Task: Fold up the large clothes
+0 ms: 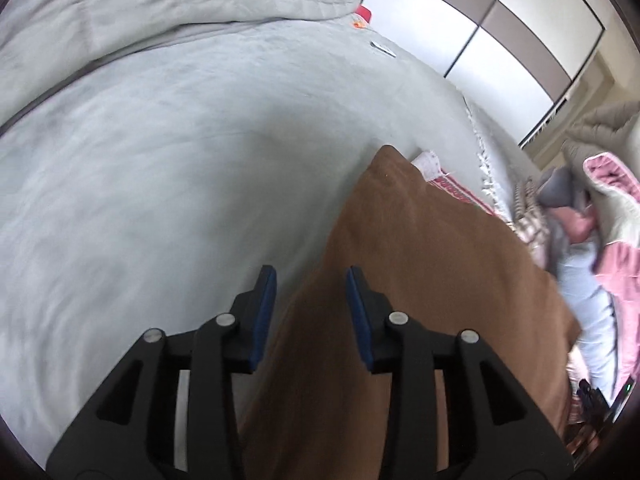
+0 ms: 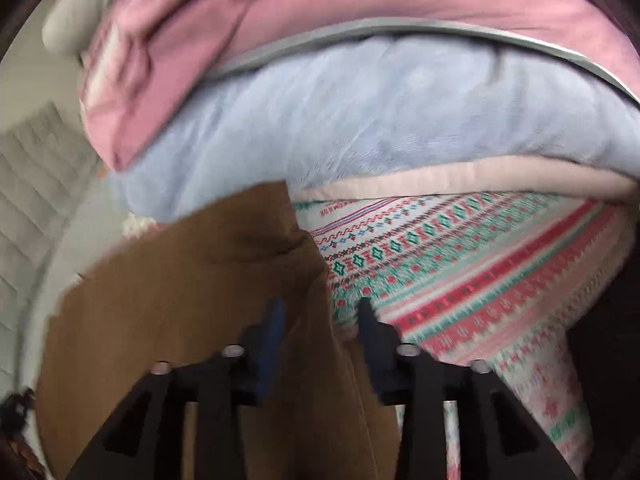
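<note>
— Where is the brown garment (image 1: 420,264) lying?

— It is lying on the bed's grey cover (image 1: 180,152), reaching toward a patterned blanket (image 2: 472,276) and a pile of blue and pink bedding (image 2: 360,112).

— What are the hand-held grippers doing?

— The left hand-held gripper (image 1: 311,280) is standing with jaws apart, brown cloth passing between them. The right hand-held gripper (image 2: 320,312) is likewise spread over the garment's edge; blur is hiding any contact.

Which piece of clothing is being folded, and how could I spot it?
Start at the big grey bedspread. On its right side lies the plain brown garment, running between the fingers of the left tool. Its neighbours are pink, pale blue or patterned; it alone is solid brown.
</note>
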